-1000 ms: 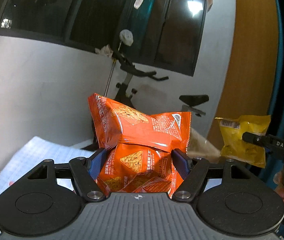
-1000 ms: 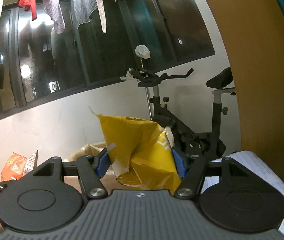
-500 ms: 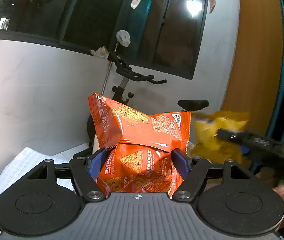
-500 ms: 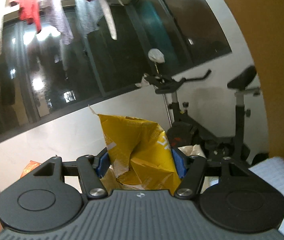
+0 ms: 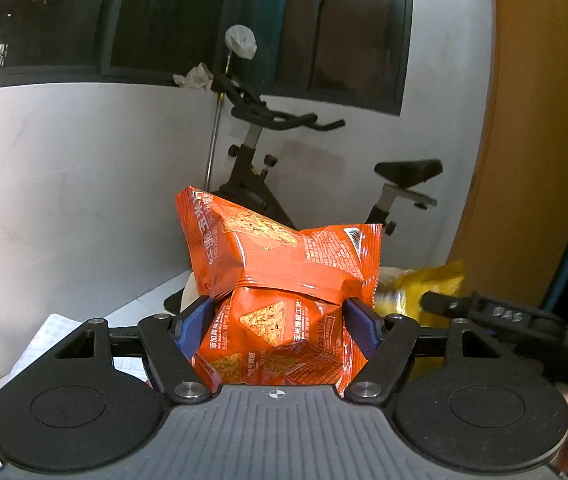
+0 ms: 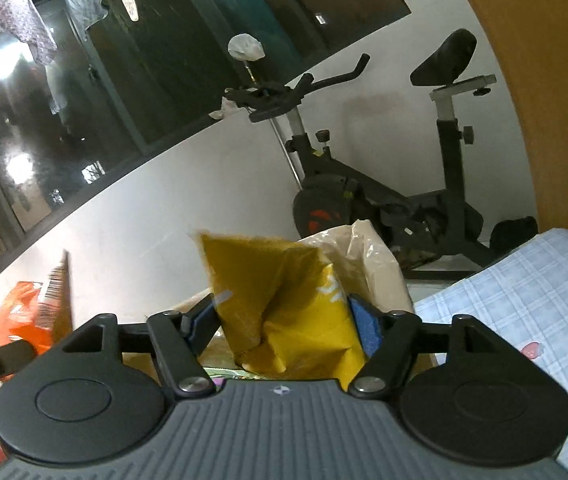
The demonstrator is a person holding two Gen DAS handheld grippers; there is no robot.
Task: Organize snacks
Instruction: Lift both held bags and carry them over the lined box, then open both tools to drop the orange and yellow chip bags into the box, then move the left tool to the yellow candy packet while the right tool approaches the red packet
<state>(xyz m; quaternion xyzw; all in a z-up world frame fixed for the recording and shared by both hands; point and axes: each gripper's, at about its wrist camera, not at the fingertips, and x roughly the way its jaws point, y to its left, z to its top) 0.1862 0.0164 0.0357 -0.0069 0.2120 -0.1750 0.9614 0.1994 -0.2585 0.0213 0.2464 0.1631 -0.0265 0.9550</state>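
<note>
- Since the earlier frames, both our hands have swung toward the exercise bike (image 6: 383,184), and the right gripper (image 6: 284,324) has just been spreading its fingers with the yellow snack bag (image 6: 284,300) between them.
- We see a gap by the left finger now, so the yellow snack bag is let go on that side and only leans on the right finger (image 6: 363,330).
- It hangs in front of the exercise bike, just above the open pale plastic bag (image 6: 367,252), which sits in a cardboard box.
- We think this step is dropping the yellow snack bag in. We should keep the right gripper over the pale plastic bag, on the near side of the exercise bike, until the snack falls free.
- If it sticks, a small shake may help.
- Our left gripper (image 5: 280,324) squeezes the orange snack bag (image 5: 280,280) tight on both sides, right in front of the exercise bike.
- We should hold the orange snack bag firm but not crush the chips, and keep it out of the right gripper's way.
- Next to the exercise bike lies a blue checked cloth (image 6: 523,300); the snack should not land there.
</note>
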